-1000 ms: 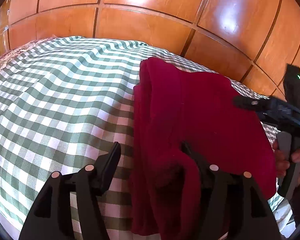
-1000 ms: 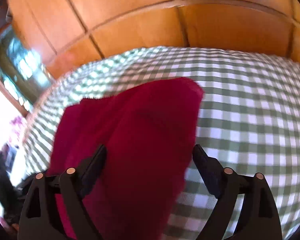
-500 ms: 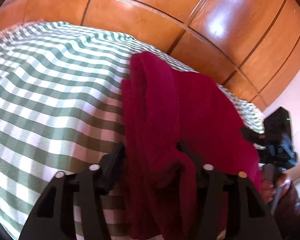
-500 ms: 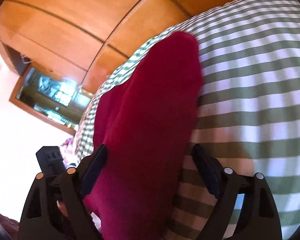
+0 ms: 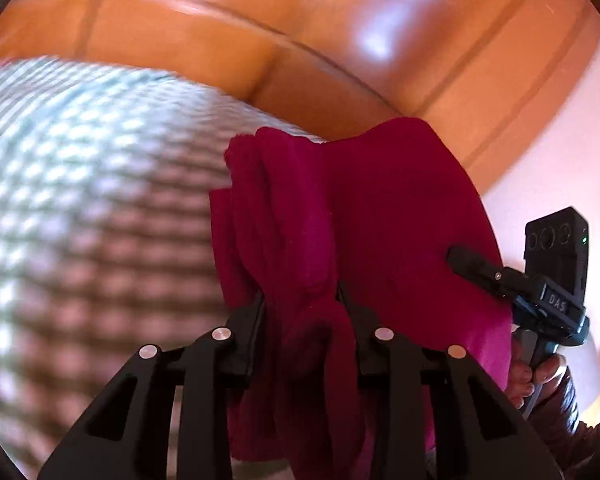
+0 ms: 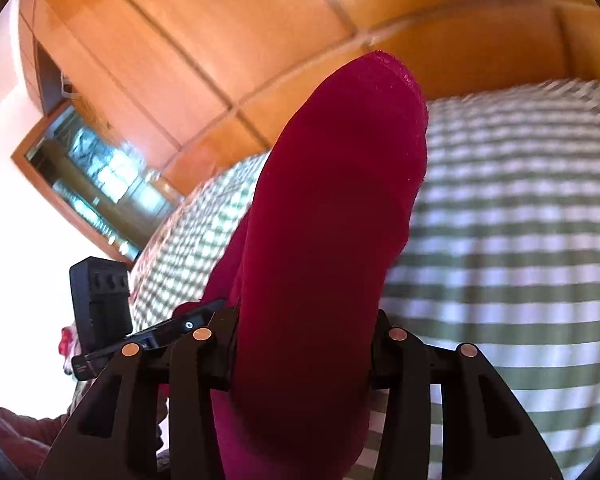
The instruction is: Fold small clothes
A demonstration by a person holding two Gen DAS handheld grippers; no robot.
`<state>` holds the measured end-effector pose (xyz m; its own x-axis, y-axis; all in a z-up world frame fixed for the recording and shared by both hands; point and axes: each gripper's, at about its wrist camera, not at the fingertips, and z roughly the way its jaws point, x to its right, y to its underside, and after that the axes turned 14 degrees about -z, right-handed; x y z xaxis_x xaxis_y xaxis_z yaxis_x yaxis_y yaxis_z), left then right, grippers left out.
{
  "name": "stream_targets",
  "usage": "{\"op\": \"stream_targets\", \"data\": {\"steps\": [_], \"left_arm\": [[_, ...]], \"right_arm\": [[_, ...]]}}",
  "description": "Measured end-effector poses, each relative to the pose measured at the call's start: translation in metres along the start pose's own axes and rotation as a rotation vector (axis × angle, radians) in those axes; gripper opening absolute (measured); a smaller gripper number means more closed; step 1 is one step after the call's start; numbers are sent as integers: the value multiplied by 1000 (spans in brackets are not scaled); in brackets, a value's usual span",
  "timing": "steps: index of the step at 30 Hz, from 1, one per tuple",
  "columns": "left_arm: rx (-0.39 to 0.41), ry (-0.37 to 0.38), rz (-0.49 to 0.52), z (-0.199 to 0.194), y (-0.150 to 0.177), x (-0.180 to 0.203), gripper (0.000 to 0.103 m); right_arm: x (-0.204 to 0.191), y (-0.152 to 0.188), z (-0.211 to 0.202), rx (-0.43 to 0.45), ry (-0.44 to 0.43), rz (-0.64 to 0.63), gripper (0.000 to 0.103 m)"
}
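Both jaws are closing on a red garment (image 5: 380, 208) over the checked cloth (image 5: 80, 200). The left gripper (image 5: 300, 300) pinches bunched layers; the right gripper (image 6: 306, 320) clamps the folded edge. A clean fold likely calls for lifting both ends level.

The checked bedspread (image 5: 80, 200) is smearing into motion blur, the red garment (image 6: 320, 240) is running off the bottom edge, and it's hiding the left tongs' (image 5: 300, 304) pads.

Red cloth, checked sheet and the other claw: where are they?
Red cloth (image 6: 332, 240): right wrist view, middle of the raised fold.
Checked sheet (image 6: 520, 240): right wrist view, bare striped part beside the cloth.
Right claw (image 5: 472, 264): left wrist view, its black finger against the cloth.
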<state>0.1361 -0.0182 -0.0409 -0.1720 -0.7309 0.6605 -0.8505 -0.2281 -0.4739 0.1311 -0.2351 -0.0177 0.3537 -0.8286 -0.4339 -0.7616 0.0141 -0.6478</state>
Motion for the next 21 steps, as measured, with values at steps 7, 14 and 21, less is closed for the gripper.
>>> {"op": "stream_targets", "data": {"steps": [7, 14, 21], "left_arm": [[-94, 74, 228, 99, -16, 131, 30], [-227, -102, 389, 211, 20, 188, 32], [-140, -137, 445, 192, 35, 190, 35]], "right_arm": [[83, 0, -98, 131, 201, 117, 43], [181, 53, -129, 64, 381, 310, 51], [185, 73, -143, 88, 493, 330, 74]]}}
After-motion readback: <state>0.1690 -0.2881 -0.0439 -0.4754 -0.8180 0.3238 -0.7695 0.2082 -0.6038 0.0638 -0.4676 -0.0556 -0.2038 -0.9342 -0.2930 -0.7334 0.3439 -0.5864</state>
